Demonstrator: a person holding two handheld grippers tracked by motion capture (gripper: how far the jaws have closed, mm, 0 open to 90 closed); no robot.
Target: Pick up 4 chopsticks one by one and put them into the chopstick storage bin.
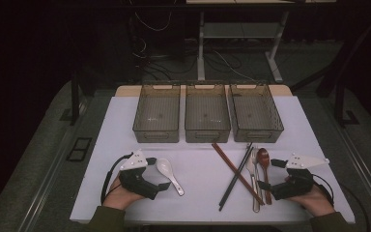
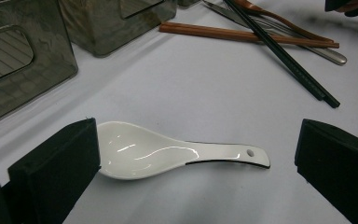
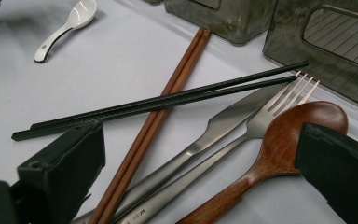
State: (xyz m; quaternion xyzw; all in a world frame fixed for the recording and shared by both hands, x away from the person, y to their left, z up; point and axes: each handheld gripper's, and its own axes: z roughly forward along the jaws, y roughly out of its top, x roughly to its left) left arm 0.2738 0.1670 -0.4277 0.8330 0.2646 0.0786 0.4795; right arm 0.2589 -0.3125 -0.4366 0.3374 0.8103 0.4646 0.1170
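A white ceramic spoon [image 1: 170, 175] [image 2: 168, 151] lies flat on the white table cover, bowl to the far left. My left gripper [image 1: 158, 174] [image 2: 196, 163] stands open around it, one jaw at the bowl, the other past the handle's end. To the right lies a crossed pile: brown chopsticks [image 1: 232, 166] [image 3: 168, 93], black chopsticks [image 1: 235, 176] [image 3: 168, 103], a steel knife [image 3: 223, 123], a fork [image 1: 254, 179] [image 3: 270, 112] and a wooden spoon [image 1: 264, 169] [image 3: 298, 128]. My right gripper [image 1: 270, 174] [image 3: 200, 177] is open, low over the handles of the pile.
Three empty smoke-grey bins [image 1: 156, 113] [image 1: 206, 113] [image 1: 255, 113] stand side by side at the back of the table cover [image 1: 203, 159]. Bare cover lies between the ceramic spoon and the pile. Beyond the table are a desk frame and cables on the floor.
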